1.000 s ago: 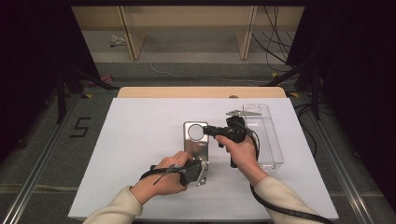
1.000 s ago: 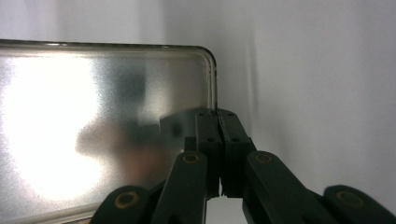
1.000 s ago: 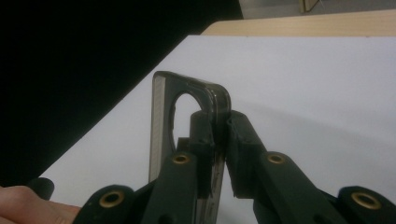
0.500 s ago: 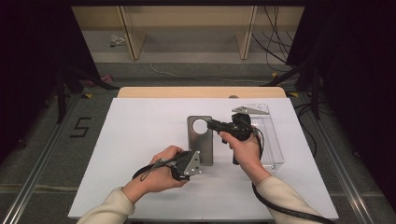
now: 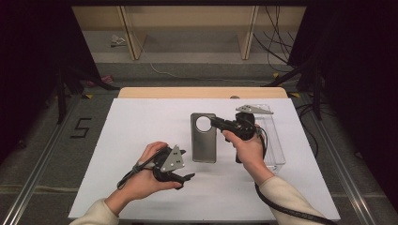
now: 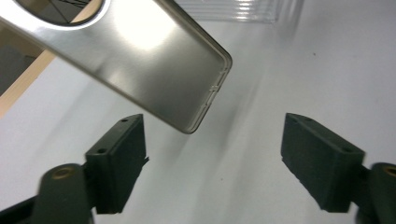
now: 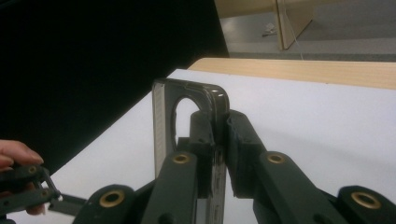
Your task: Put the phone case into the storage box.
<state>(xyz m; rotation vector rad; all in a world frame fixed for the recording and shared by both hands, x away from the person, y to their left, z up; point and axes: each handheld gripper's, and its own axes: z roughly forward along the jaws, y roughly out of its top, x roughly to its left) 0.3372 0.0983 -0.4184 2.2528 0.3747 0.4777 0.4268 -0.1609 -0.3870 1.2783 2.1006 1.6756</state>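
Case (image 5: 203,140): brushed metal look, silvery grey, satin sheen, bright glare patch in left gripper view (image 6: 140,51); inner rim smooth, thin moulded lip. Edge glossy, dark in right gripper view (image 7: 215,105).
Tray (image 5: 272,140): clear plastic, glossy, ribbed reflections.
Table (image 5: 141,122): white sheet, matt, smooth; far edge pale wood, plain finish.
Left gripper (image 5: 180,165), right gripper (image 5: 215,123): black plastic, matt, pads faintly textured; brass-coloured pivots shiny; grey plates on top flat, dull metal look.
Sleeves (image 5: 286,197): cream cloth, soft.
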